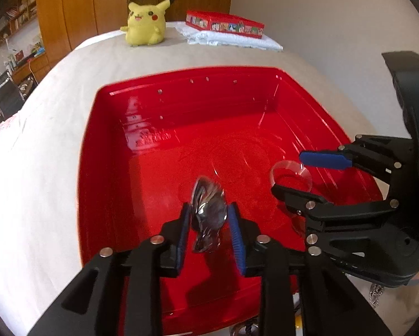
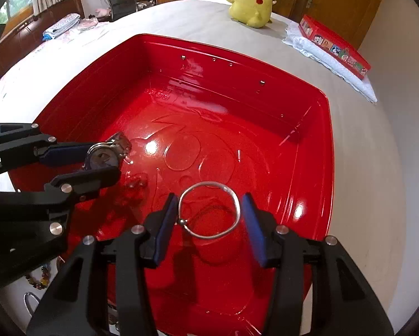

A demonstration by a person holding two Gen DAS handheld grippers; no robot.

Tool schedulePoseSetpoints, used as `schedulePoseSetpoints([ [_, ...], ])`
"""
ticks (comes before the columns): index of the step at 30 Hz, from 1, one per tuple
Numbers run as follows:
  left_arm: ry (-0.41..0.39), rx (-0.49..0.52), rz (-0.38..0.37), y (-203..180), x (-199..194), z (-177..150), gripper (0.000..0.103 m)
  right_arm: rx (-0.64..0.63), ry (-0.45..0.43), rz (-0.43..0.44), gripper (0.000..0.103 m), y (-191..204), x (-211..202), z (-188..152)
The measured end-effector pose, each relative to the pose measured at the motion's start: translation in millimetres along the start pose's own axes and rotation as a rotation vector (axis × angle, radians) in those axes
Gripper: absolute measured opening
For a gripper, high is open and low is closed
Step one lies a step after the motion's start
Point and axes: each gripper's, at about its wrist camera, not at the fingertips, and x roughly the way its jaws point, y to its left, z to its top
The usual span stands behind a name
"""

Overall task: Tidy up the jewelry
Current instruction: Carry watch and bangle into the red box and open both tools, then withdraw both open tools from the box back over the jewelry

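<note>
My left gripper (image 1: 209, 224) is clamped on a silver wristwatch (image 1: 208, 212), held over the red tray (image 1: 181, 103) near its 7 o'clock side. My right gripper (image 2: 209, 221) pinches a silver bangle (image 2: 209, 210) between its blue pads (image 2: 252, 224) above the tray floor, toward 5 o'clock. A Pikachu plush (image 2: 252, 2) sits at 12 o'clock.

Both grippers reach forward, side by side — the left gripper (image 1: 209, 224) clamped narrow on something, the right gripper (image 2: 209, 218) spread wider, perhaps barely touching its load.
</note>
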Motion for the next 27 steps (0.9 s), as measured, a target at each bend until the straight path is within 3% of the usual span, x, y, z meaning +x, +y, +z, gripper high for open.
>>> schedulePoseSetpoints([
  [3,-0.028,-0.002,0.01,1,-8,2,0.051,0.004,-0.007,-0.003,0.054,-2,-2,1],
  [10,-0.073,0.002,0.02,-3,-39,2,0.053,0.039,-0.062,0.003,0.056,-14,-29,1],
  [16,-0.145,0.021,0.024,-8,-92,-18,0.07,0.077,-0.184,0.049,0.062,-19,-94,-24],
  [19,-0.168,0.051,0.035,-12,-117,-39,0.073,0.084,-0.241,0.08,0.072,-16,-128,-47],
  [21,-0.175,0.075,0.045,-16,-132,-60,0.075,0.09,-0.272,0.087,0.087,-11,-147,-63],
  [27,-0.171,0.091,0.055,-22,-159,-127,0.079,0.096,-0.309,0.167,0.087,12,-190,-136],
])
